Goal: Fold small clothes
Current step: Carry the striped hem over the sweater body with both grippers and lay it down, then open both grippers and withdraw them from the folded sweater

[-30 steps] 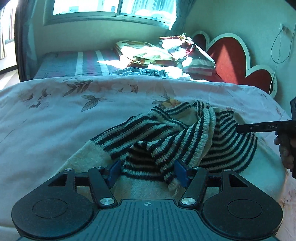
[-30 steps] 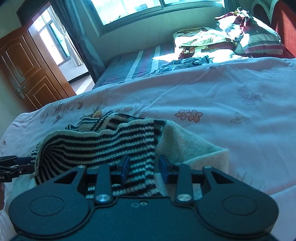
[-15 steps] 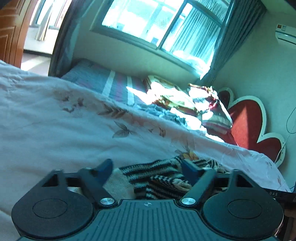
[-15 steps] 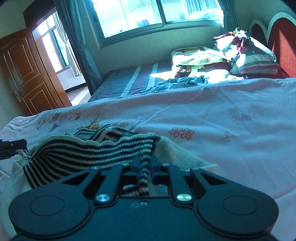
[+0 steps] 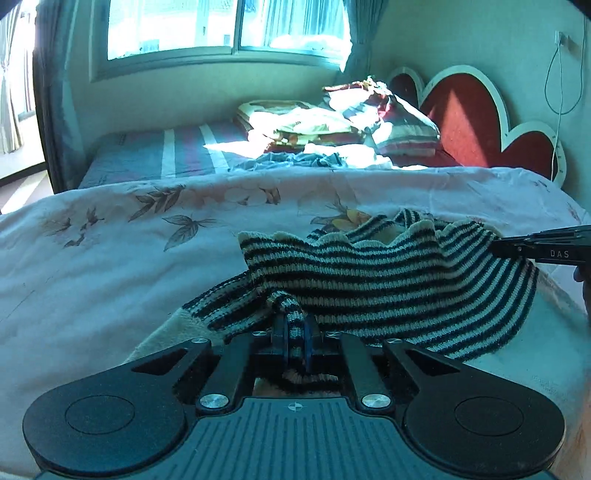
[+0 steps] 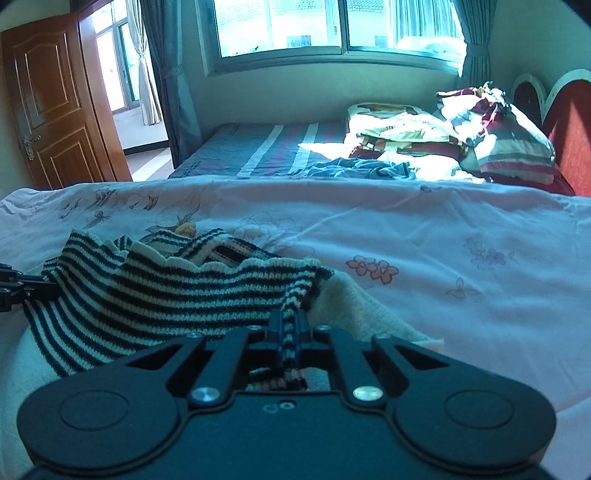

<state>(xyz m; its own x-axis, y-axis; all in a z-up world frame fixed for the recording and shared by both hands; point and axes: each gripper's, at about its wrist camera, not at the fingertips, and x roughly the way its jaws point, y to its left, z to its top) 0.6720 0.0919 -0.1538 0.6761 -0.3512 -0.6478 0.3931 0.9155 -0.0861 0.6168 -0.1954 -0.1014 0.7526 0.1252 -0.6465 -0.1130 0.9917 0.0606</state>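
Bedroom seen from my left wrist: my left gripper (image 5: pixel 295 332) sits low in the middle, its jaws just drawn together and pinched on a bunched edge of the striped sweater (image 5: pixel 369 280). The fingers (image 5: pixel 279 332) press the knit from both sides, and a little of it pokes out behind them. The sweater, dark and cream stripes, stretches from this pinch across to the right, lying on a pale floral quilt (image 5: pixel 110 258). At the right edge, my right gripper (image 5: pixel 496 248) reaches in from the side and meets the sweater's far end. Beyond the quilt lies a striped bedsheet (image 5: pixel 166 155), a heap of bedding (image 5: pixel 332 122) in sunlight, a red heart-shaped headboard (image 5: pixel 469 118) and a wide window (image 5: pixel 229 26).

From my right wrist: my right gripper (image 6: pixel 290 332) is also low and central, its jaws just closed tight on a narrow fold of the same sweater (image 6: pixel 166 295). The knit spreads away to the left, its scalloped edge raised in a wavy line. At the far left edge, my left gripper (image 6: pixel 55 290) holds the other end. A cream towel (image 6: pixel 351 306) lies just beside the sweater on the right. The quilt (image 6: pixel 443 240) fills the middle, with the bedding (image 6: pixel 424 129) behind it, the window (image 6: pixel 332 26) above and a brown wooden door (image 6: pixel 55 110) open at the left.
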